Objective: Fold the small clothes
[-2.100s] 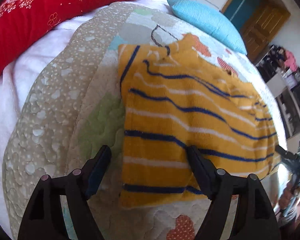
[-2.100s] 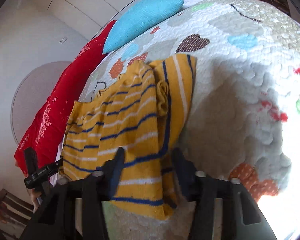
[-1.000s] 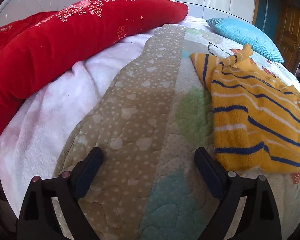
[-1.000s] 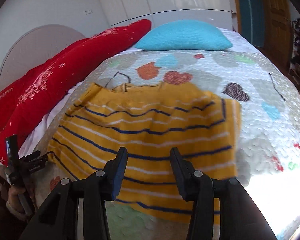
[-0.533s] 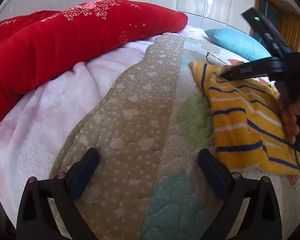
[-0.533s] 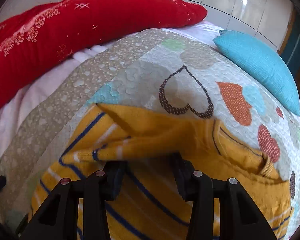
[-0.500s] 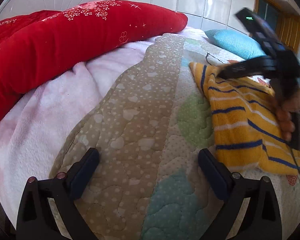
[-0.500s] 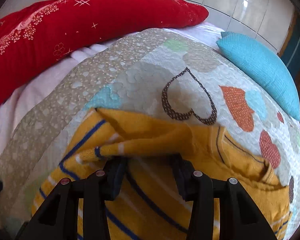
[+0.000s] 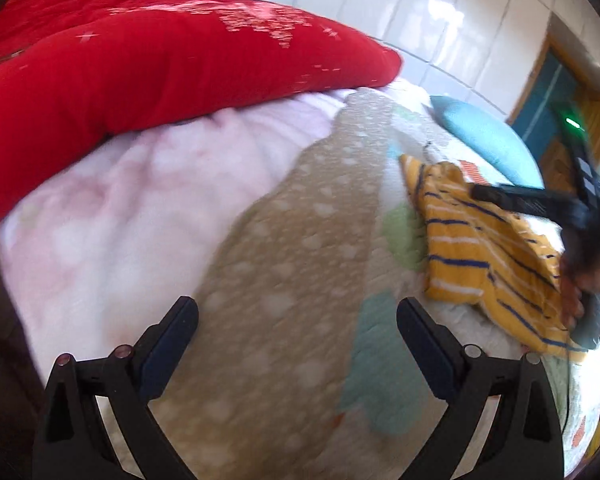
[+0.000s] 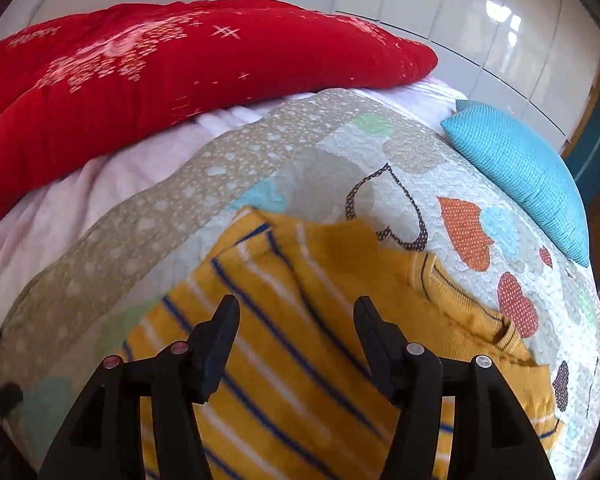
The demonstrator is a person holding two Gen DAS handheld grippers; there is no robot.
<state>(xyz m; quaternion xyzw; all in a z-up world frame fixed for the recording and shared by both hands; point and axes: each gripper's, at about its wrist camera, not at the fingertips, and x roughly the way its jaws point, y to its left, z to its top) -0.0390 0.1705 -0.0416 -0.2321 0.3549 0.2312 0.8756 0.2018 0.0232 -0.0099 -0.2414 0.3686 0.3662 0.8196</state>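
A small yellow sweater (image 10: 300, 320) with blue and white stripes lies on the quilted bedspread (image 10: 320, 168). Its sleeve is folded across the body. My right gripper (image 10: 296, 310) is open and hovers just above the sweater, empty. In the left wrist view the sweater (image 9: 472, 248) lies at the right, with the right gripper (image 9: 484, 193) over it. My left gripper (image 9: 296, 308) is open and empty over the beige dotted border of the quilt (image 9: 284, 264), well left of the sweater.
A long red pillow (image 10: 160, 68) lies along the far left of the bed, on a pale pink blanket (image 9: 120, 208). A turquoise cushion (image 10: 520, 172) sits at the far right. A white tiled wall (image 10: 440, 12) and a wooden door (image 9: 572, 120) stand behind.
My right gripper has opened and lifted off the sweater's sleeve, which now lies folded flat. My left gripper has drifted a little left and back.
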